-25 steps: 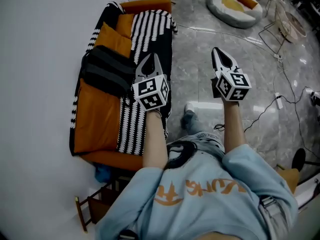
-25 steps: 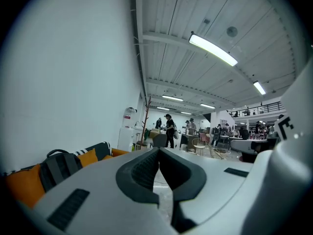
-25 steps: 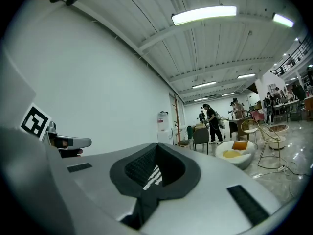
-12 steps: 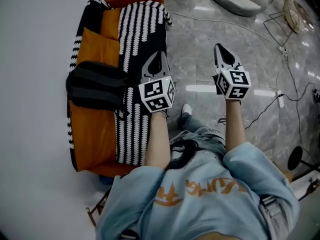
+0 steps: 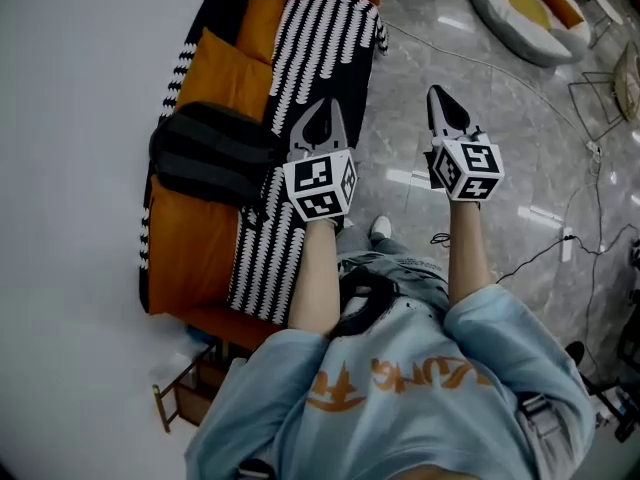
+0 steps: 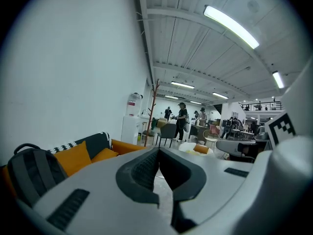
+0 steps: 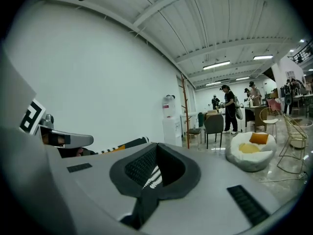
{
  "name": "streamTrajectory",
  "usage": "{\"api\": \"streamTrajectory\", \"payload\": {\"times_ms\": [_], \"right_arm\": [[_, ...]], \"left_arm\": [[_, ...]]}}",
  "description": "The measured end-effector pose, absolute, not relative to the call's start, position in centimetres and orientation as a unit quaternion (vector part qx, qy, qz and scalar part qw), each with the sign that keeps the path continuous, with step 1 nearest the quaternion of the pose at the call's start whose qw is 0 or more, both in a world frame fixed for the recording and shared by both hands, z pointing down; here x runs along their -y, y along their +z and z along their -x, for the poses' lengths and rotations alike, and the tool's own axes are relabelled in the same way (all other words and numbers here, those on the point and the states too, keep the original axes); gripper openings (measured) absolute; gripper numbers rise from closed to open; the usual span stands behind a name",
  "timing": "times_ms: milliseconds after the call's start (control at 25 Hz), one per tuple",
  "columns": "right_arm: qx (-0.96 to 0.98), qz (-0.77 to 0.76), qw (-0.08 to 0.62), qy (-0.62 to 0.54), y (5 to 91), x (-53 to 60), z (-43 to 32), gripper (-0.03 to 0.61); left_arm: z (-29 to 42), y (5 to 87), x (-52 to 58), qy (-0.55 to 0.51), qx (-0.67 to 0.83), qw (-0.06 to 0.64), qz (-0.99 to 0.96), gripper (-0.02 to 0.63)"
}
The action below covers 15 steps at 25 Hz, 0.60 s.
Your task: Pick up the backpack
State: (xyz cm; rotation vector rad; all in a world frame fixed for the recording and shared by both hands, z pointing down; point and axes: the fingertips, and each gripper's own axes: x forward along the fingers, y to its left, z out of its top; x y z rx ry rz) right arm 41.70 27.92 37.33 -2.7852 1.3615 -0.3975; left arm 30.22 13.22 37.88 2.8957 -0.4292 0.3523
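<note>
The dark grey backpack (image 5: 215, 153) lies on the orange sofa (image 5: 190, 258), on the wall side, beside the black-and-white striped throw (image 5: 320, 58). The left gripper (image 5: 322, 106) hovers over that throw just right of the backpack, jaws clenched on nothing. The right gripper (image 5: 438, 93) hangs over the marble floor (image 5: 520, 168), likewise closed and empty. Since a second ago the sofa has swung to a slant in the head view, and the round floor cushion (image 5: 530, 18) has slid toward the top right corner. Both grippers remain closed.
</note>
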Motion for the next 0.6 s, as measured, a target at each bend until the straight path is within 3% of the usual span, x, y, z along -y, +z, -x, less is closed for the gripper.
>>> {"api": "streamTrajectory", "payload": {"times_ms": [440, 600], "right_arm": [[-0.419, 0.898, -0.004, -0.134, 37.9, -22.4, -46.8, -0.003], [-0.468, 0.873, -0.023, -0.135, 38.1, -16.5, -45.6, -0.003]], "left_arm": [[-34.4, 39.0, -8.1, 0.125, 0.136, 0.121, -0.975, 0.020], [-32.5, 40.1, -3.1, 0.122, 0.183, 0.150, -0.964, 0.020]]}}
